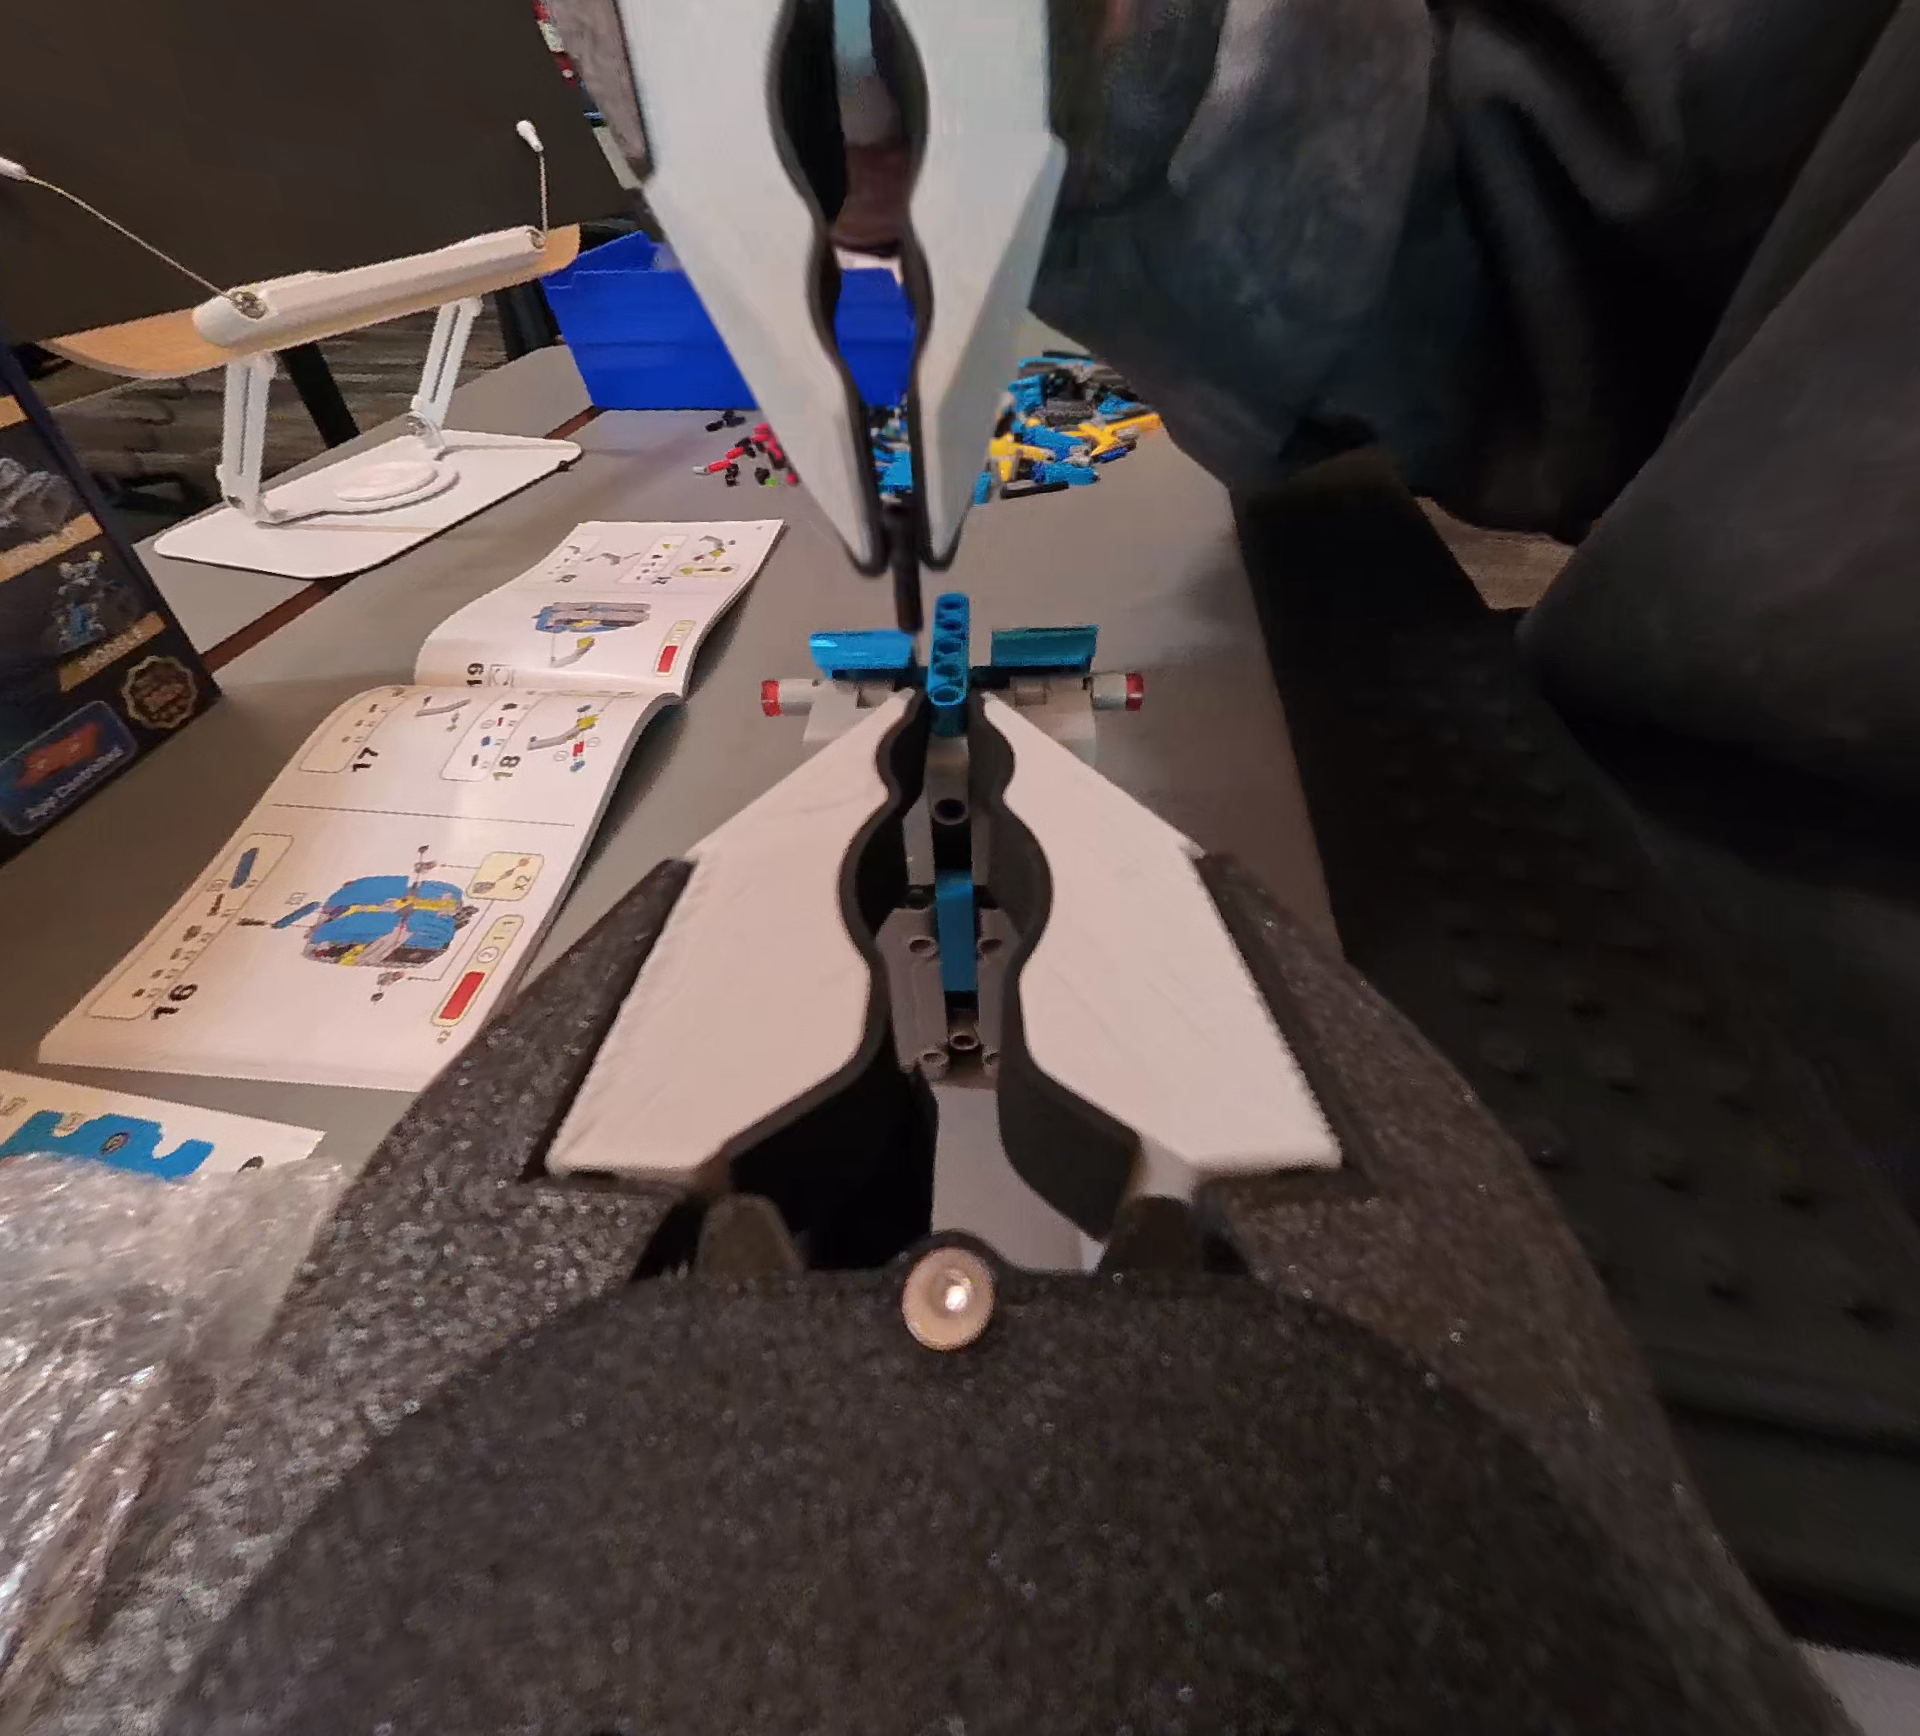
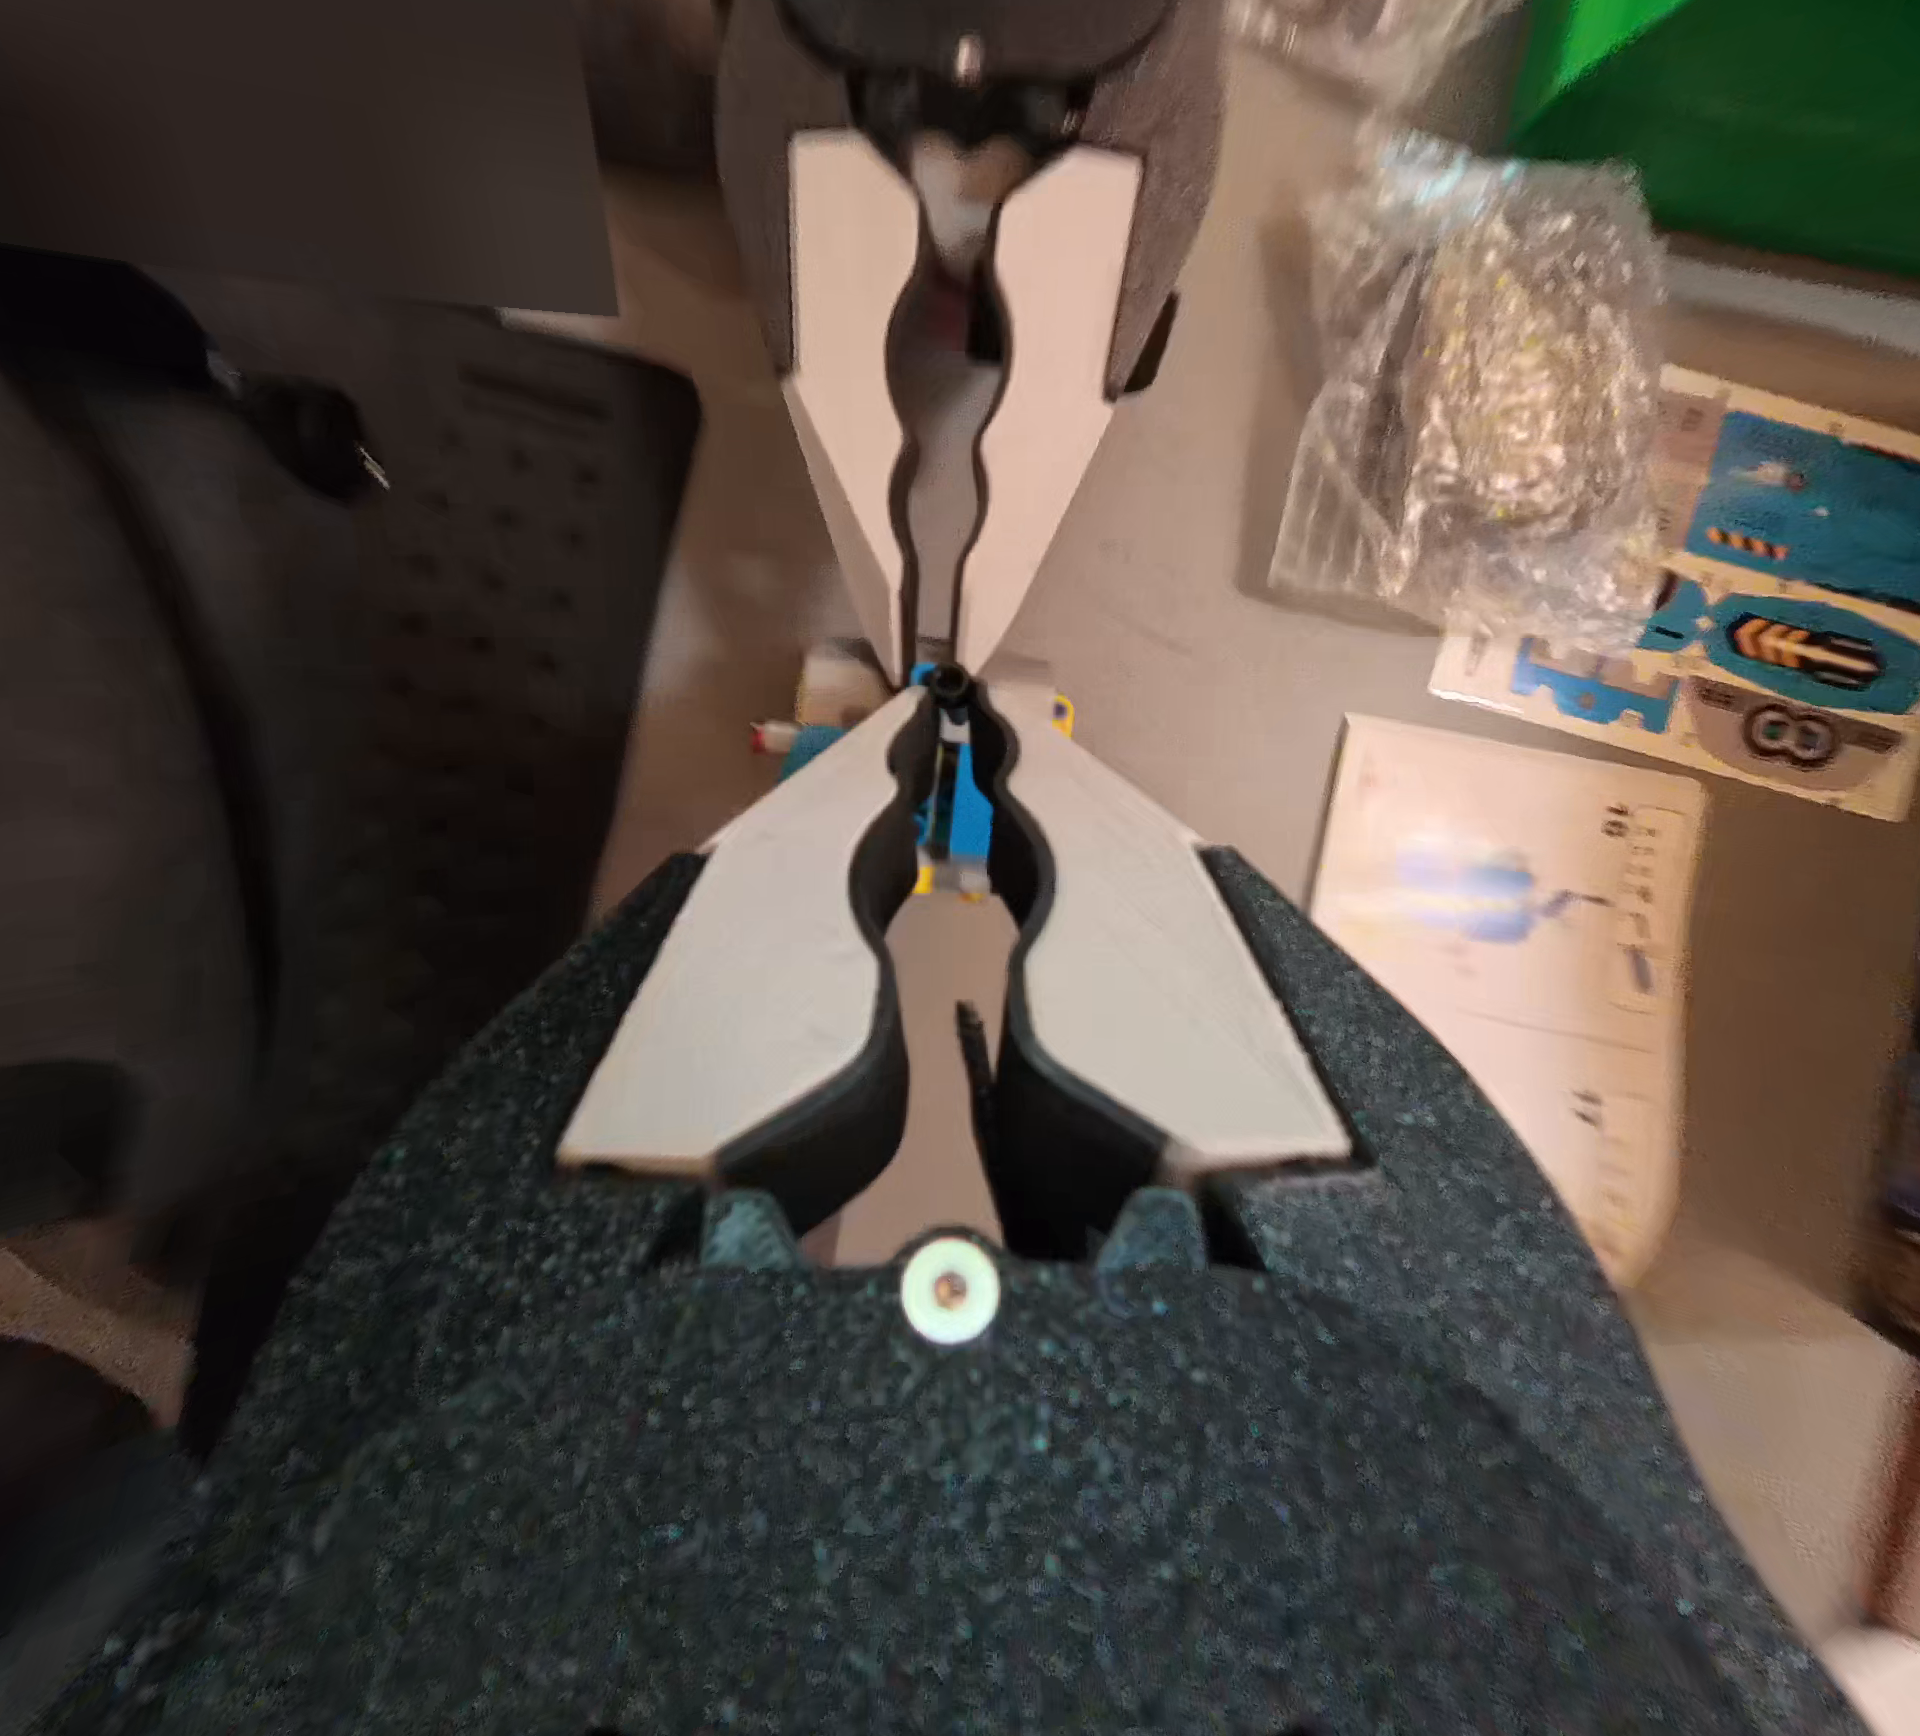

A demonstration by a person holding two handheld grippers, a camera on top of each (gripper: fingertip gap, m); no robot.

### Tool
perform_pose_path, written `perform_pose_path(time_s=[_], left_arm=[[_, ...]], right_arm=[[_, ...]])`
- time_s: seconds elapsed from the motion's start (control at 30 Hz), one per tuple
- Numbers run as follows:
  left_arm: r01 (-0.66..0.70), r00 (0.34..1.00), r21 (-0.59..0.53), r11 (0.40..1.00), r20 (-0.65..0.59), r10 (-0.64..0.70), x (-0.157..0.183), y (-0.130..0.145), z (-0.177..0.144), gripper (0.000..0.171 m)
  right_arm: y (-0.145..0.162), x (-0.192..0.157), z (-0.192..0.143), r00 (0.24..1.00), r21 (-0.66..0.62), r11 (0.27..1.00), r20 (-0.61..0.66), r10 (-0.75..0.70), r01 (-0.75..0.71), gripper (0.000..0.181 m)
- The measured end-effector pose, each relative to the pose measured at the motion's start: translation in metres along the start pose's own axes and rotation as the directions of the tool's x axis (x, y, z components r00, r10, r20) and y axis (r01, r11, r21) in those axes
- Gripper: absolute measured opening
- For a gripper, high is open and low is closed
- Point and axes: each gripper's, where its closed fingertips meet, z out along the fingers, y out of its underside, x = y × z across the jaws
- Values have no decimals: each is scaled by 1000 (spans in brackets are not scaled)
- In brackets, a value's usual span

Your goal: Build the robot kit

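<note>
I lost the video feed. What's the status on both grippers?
Left gripper shut on blue-grey brick assembly. Right gripper shut on black pin, tip just above assembly's blue beam. Booklet lies aside, nothing between.

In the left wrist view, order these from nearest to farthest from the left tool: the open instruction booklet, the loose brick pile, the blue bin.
1. Open instruction booklet, left of the left tool.
2. Loose brick pile, ahead on the table.
3. Blue bin, behind the pile, farthest.

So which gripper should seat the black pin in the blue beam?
Right, probably: the right gripper pinches the black pin just above the blue beam, while the left gripper clamps the model.
</note>
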Motion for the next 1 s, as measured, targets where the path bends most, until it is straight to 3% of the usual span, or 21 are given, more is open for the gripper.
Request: perform_pose_path(time_s=[0.13, 0.23, 0.27, 0.4, 0.53, 0.73, 1.0], left_arm=[[25, 998, 90, 996, 54, -30, -10, -17, -6, 21], [44, 998, 156, 987, 44, -51, -9, -29, -10, 18], [35, 998, 165, 986, 47, -43, -8, -31, -11, 8], [51, 997, 145, 988, 44, -58, -9, -27, -11, 2], [18, 997, 82, 996, 78, -25, -13, -15, -7, 2], [-23, 996, 64, 998, 90, 17, -11, -15, -8, 2], [36, 997, 182, 983, 56, -46, -8, -36, -17, 3]], right_arm=[[-23, 1, -11, 989, 327, 934, 71, 128, -144, 5], [-35, 0, -12, 974, 484, 845, 130, 185, -225, 5], [-36, 1, -11, 971, 511, 826, 130, 199, -237, 5], [-29, 4, -5, 975, 537, 815, 82, 208, -219, 6], [-21, 7, 3, 986, 489, 862, -24, 165, -132, 6], [-22, 6, 6, 990, 447, 890, -53, 127, -90, 7], [-39, 3, -9, 976, 645, 732, 136, 172, -219, 5]])
